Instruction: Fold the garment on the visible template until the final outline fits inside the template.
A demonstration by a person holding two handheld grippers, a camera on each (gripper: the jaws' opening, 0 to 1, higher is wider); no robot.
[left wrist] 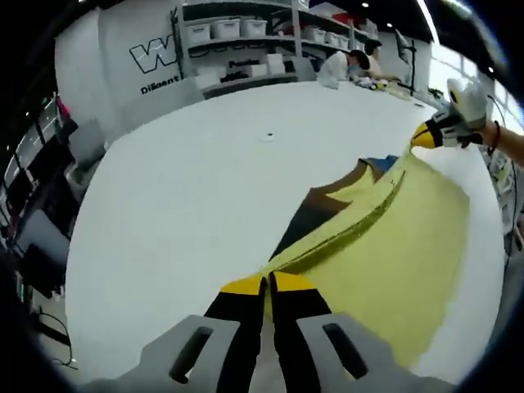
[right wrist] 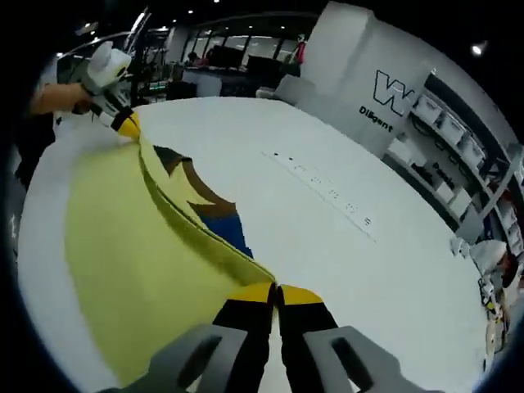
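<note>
Garment [left wrist: 409, 246], yellow, hangs stretched in a taut band between the two grippers above the white tabletop [left wrist: 188, 205]. The left gripper [left wrist: 268, 286] has its yellow-tipped jaws pressed together on one end of the cloth's folded edge; in the left gripper view the fabric runs from there up and away to the right gripper [left wrist: 426, 135], which pinches the other end near the far right edge of the tabletop, with a hand [left wrist: 468, 102] behind it. In the right gripper view the same holds from the other side: the right gripper [right wrist: 276, 293] is clamped on the cloth at the bottom, and the left gripper [right wrist: 124, 123] grips it at the upper left, near the tabletop's far edge.

Under the lifted edge, brown and blue parts of the garment's print or lining show, close to the tabletop; whether they touch it I cannot tell. The rest of the yellow cloth droops from the held edge toward the person's side.

A row of small dark marks [right wrist: 327, 190] crosses the tabletop in the right gripper view. Shelves [left wrist: 246, 41] with white bins stand beyond the tabletop, and a person [left wrist: 344, 64] leans at its far corner.
</note>
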